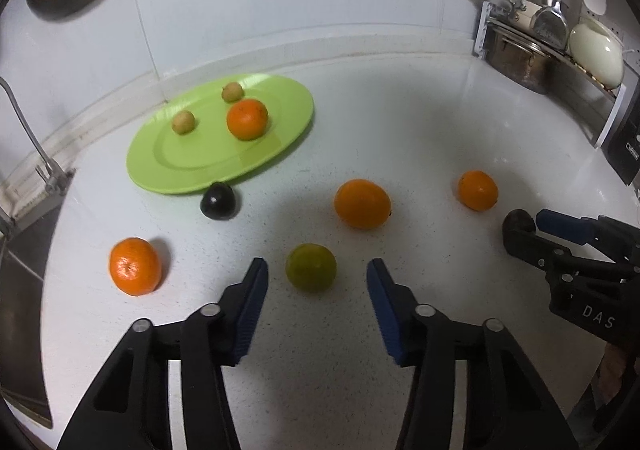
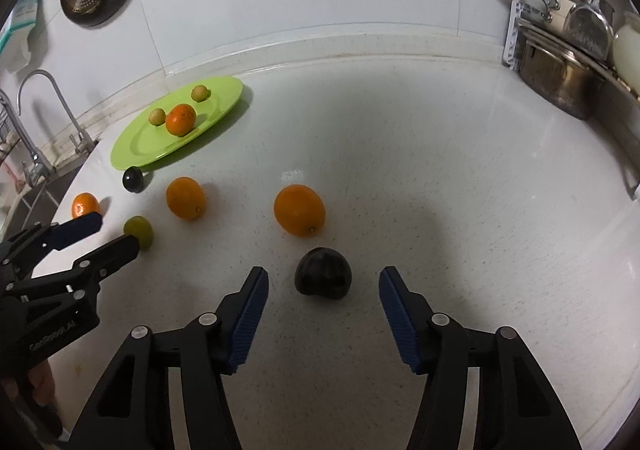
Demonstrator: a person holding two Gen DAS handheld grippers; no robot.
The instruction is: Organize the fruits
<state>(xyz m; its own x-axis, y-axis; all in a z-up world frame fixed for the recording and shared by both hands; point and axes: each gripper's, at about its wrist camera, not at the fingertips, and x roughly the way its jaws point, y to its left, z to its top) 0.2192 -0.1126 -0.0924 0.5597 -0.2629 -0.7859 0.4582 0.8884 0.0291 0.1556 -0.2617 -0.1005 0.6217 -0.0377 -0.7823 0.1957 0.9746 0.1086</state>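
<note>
Black fingers tipped with blue pads fill the bottom of both views, and on each side we hold them spread wide apart, gripping nothing. Straight ahead of our left gripper [image 1: 317, 278], a green fruit [image 1: 311, 268] sits on the white desk [image 1: 420, 121], centred in the gap and just beyond the tips. Our right gripper [image 2: 323, 282] is lined up the same way on a dark plum [image 2: 323, 273], which also lies between the open fingers [image 2: 250, 306], a little forward of them.

Neither fruit has a clear long axis, so approach angle should matter little; we judge a short push forward and a squeeze would do for either.

The green plate [image 1: 192, 177] stands far left near the wall, already carrying one tangerine [image 1: 247, 119] and two small pale fruits. A second dark fruit [image 1: 219, 201] rests just beside the plate's near rim. Loose on the desk are three more oranges: one at our left [image 1: 135, 266], one in the middle [image 1: 362, 203], one toward the right [image 1: 478, 190].

Our left side is nearer the plate, so its green fruit has the shorter trip.
</note>
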